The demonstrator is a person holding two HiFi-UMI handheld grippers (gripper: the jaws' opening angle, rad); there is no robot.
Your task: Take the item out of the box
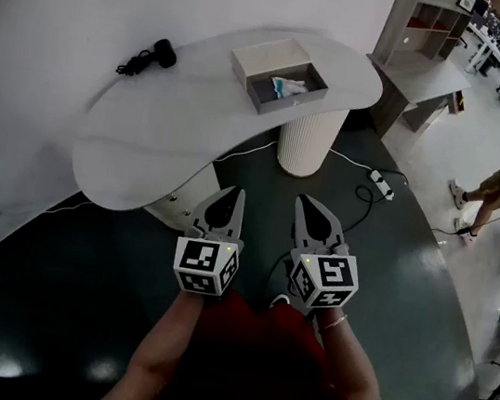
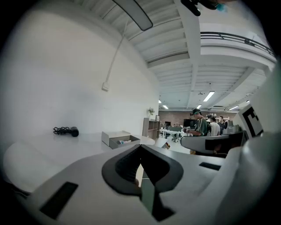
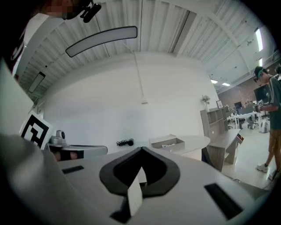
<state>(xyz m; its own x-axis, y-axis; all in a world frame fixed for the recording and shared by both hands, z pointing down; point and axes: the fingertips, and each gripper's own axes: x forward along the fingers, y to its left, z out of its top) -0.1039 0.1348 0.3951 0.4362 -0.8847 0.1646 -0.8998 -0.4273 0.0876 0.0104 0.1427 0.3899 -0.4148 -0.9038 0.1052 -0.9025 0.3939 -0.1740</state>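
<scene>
Well, both grippers are held low, close to the person's legs (image 1: 172, 347), and well apart from the bench (image 1: 166, 139). The left gripper (image 1: 234, 196) has its jaws shut together with nothing in them. The right gripper (image 1: 305, 203) has its jaws together too, and it holds nothing. The two sit side by side and point at the bench. The box (image 1: 290, 107) sits open on the far end of the white bench. The item (image 1: 288, 86), a small blue and white thing, lies inside the box. A black thing with a curly cord (image 1: 150, 58) lies on the bench too, off to the left of the box and well apart from it.
</scene>
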